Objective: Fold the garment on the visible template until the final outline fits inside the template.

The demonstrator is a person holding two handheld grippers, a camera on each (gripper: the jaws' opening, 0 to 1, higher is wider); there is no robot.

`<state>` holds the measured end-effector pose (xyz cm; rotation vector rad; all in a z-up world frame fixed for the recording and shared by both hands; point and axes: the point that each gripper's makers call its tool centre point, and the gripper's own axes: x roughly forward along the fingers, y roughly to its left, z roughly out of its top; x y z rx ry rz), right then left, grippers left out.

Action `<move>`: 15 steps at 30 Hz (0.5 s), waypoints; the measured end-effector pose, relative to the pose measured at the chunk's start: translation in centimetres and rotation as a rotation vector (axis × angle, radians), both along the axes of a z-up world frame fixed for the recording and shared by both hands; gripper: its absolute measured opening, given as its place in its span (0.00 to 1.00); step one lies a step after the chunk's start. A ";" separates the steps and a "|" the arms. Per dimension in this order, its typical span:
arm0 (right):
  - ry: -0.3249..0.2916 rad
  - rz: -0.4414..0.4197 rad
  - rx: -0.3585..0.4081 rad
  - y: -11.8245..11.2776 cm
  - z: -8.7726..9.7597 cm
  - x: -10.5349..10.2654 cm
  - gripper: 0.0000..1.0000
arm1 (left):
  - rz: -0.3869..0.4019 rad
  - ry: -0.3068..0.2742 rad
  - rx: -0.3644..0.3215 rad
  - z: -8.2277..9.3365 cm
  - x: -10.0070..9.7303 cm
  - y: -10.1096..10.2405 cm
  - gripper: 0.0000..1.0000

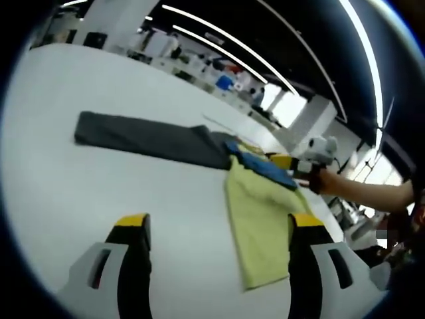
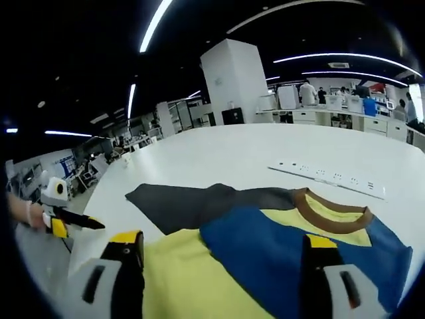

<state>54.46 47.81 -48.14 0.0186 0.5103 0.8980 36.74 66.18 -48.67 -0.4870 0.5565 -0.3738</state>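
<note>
A T-shirt [image 2: 265, 252] lies flat on a big white table [image 2: 226, 153]. It is yellow with a blue part across the chest and a brown collar [image 2: 332, 209]. Under it lies a dark grey sheet [image 1: 146, 136], which I think is the template (I can't be sure from here). The grey sheet sticks out far past one side of the shirt, and the yellow end of the shirt hangs out past the grey.

The left gripper [image 1: 216, 229] hovers above the table near the yellow end of the shirt. Its jaws are wide apart and hold nothing. The right gripper [image 2: 222, 249] is over the shirt, up by the collar end. Its jaws are wide apart too, with only cloth under them and nothing pinched.

I think no fold is made yet, since the shirt lies spread out. To do this step well, bring each gripper down onto an edge of the shirt, one near the collar and one near the yellow end. Pinch just the top layer, not the grey sheet below. Lift both sides together so the cloth stays smooth. Then lay the fold over so the yellow end lands on the grey.

A white power strip [image 2: 325, 178] lies on the table past the collar, so keep the shirt away from it.
</note>
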 end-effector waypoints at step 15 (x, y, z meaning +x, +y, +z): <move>-0.007 -0.148 -0.004 -9.5 1.1 -3.2 0.99 | -0.021 -0.025 0.086 0.8 3.7 2.7 0.80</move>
